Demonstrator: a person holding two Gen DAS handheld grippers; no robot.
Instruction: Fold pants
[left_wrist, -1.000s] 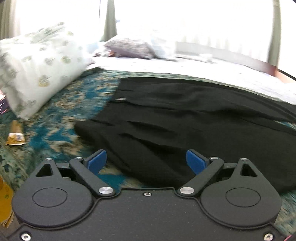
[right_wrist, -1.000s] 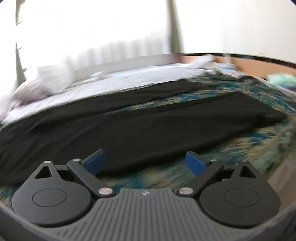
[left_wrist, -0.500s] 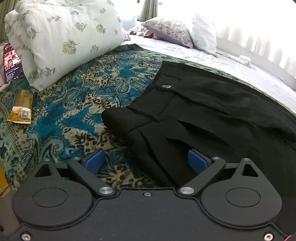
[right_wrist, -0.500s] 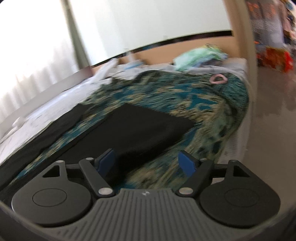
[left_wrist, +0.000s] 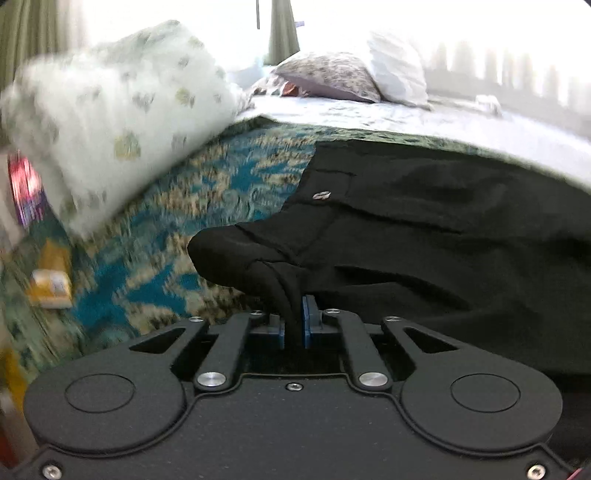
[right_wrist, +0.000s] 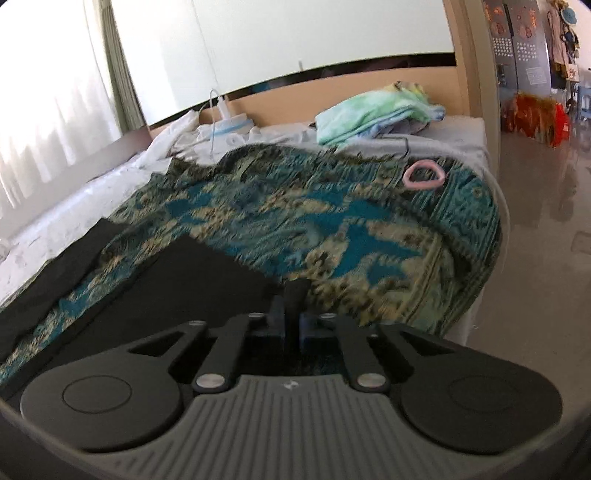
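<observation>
Black pants (left_wrist: 424, 229) lie spread on a teal patterned bedspread (left_wrist: 207, 206), waist end toward the left, legs running right.

Left gripper (left_wrist: 293, 326): jaws closed on a bunched fold of pants at the near waist corner. The cloth rises from the blue pads (left_wrist: 306, 321) in a ridge, then rounds over to the left. A small metal button (left_wrist: 320, 195) shows on the waistband, farther off.

Right gripper (right_wrist: 291, 325): jaws closed on the near corner of the leg hem (right_wrist: 295, 291). The 2 legs (right_wrist: 177, 280) run away to the left, a strip of bedspread showing between them.

Surroundings, left view: floral pillow (left_wrist: 110, 129) far left, motion-blurred; 2 more pillows (left_wrist: 354, 77) at the far side; white sheet (left_wrist: 443, 122) beyond the bedspread; yellow packet (left_wrist: 50, 286) on the left.

Right view: pink ring (right_wrist: 423, 175) on the bedspread far right; folded green cloth (right_wrist: 373, 110) beyond it; floor (right_wrist: 546, 240) to the right.
</observation>
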